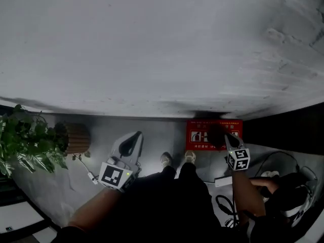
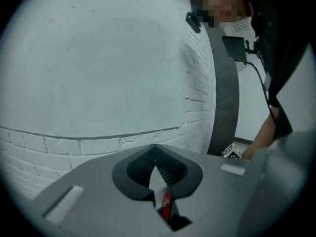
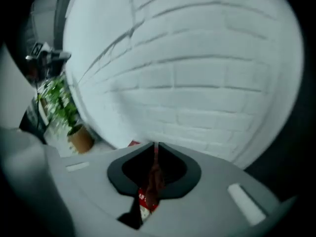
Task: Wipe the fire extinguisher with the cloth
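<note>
Red against the grey floor (image 1: 152,130), the fire extinguisher box (image 1: 198,134) stands at the foot of the white brick wall (image 1: 152,44), right of centre in the head view, with white pictograms on its front. The right tool (image 1: 226,137) is held up just in front of the box. In the right gripper view its jaws are clenched on a thin strip of dark reddish-brown cloth (image 3: 154,179), which runs from the tips back down the narrow gap between the pads. In the head view the cloth shows as a dark shape hanging over the right part of the box front.

The left tool (image 1: 135,135) is held out over the floor to the left of the box and well apart from it, pointing towards the wall. In the left gripper view its jaw tips meet and nothing is pinched between the ribbed pads. A sliver of red shows low in the gap behind them, and I cannot tell what it is.

The person's two shoes (image 1: 165,159) stand on the floor between the tools, near the box. At the far left a leafy green plant (image 1: 28,140) spreads beside a brown pot (image 1: 76,137) near the wall. Dark cables (image 1: 225,204) lie on the floor at lower right.
</note>
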The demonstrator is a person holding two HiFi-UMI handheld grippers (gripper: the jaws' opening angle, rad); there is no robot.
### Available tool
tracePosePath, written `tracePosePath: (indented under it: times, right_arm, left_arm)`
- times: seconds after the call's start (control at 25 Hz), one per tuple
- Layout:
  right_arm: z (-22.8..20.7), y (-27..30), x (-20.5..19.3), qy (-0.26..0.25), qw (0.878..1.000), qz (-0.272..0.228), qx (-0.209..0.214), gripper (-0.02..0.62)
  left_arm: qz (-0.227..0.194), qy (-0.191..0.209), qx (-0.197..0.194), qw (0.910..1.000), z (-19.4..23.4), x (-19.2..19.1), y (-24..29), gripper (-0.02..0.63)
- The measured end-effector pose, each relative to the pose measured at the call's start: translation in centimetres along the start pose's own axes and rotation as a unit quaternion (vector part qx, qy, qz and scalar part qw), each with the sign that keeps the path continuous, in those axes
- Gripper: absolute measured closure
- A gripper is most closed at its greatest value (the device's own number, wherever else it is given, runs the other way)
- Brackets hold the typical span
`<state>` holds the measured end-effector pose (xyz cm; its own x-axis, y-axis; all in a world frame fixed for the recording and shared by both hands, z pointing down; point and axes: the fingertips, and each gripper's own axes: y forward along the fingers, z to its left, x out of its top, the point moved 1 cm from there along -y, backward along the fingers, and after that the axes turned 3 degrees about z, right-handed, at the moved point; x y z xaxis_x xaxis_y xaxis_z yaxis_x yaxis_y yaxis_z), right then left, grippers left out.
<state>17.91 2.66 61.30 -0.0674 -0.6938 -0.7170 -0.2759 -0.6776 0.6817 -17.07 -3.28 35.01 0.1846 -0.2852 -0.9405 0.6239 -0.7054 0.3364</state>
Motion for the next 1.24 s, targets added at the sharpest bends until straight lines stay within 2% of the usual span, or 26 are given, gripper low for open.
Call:
tracePosePath:
  times: [0.04, 0.12, 0.2, 0.28, 0.36, 0.44, 0.56, 0.72, 0.84, 0.92, 1.04, 1.24]
  right_arm:
    - [-1.2, -1.7, 1.3, 0.051, 0.998, -0.037, -0.029, 0.592]
    - [-3.4, -5.7, 3.2, 0.136, 0.983, -0.091, -0.078, 0.594]
    - [-4.4, -9.9, 4.9, 0.173, 0.971, -0.128, -0.107, 0.594]
    - [-4.4, -13.7, 6.7, 0.163, 0.968, -0.148, -0.123, 0.595]
    - [-4.0, -16.8, 8.4, 0.130, 0.970, -0.159, -0.132, 0.595]
    - [-3.7, -19.1, 9.5, 0.099, 0.970, -0.166, -0.147, 0.595]
    - [-3.5, -20.3, 10.9, 0.080, 0.965, -0.183, -0.167, 0.595]
    - [-2.9, -19.0, 11.9, 0.072, 0.963, -0.193, -0.173, 0.595]
    - [-2.0, -18.0, 11.9, 0.061, 0.965, -0.192, -0.170, 0.595]
    - [-0.9, -17.4, 11.3, 0.048, 0.968, -0.187, -0.163, 0.595]
    - [-0.7, -16.8, 10.8, 0.055, 0.967, -0.191, -0.157, 0.595]
    - [-2.1, -15.9, 12.6, 0.039, 0.968, -0.203, -0.145, 0.595]
  left_arm:
    - [-0.004, 0.003, -0.001, 1.0000, 0.4, -0.5, 0.9, 0.606]
    - [-0.013, 0.009, -0.015, 0.9998, 0.0, -1.4, 3.2, 0.606]
    - [-0.020, 0.005, -0.044, 0.9988, -2.1, -2.1, 5.6, 0.606]
    - [-0.029, 0.001, -0.076, 0.9967, -4.4, -2.0, 7.4, 0.606]
    - [-0.046, -0.004, -0.101, 0.9939, -6.1, -1.2, 8.8, 0.606]
    - [-0.063, -0.006, -0.116, 0.9912, -7.0, -0.4, 9.8, 0.606]
    - [-0.091, 0.010, -0.127, 0.9877, -6.8, 1.3, 10.3, 0.606]
    - [-0.109, 0.024, -0.113, 0.9873, -5.4, 2.8, 9.4, 0.606]
    - [-0.090, 0.044, -0.104, 0.9895, -5.1, 1.9, 8.3, 0.606]
    - [-0.086, 0.036, -0.103, 0.9902, -5.2, 1.4, 7.5, 0.606]
    - [-0.079, 0.019, -0.092, 0.9924, -4.7, 0.5, 6.7, 0.606]
    - [-0.071, 0.011, -0.058, 0.9957, -2.8, 0.3, 6.4, 0.606]
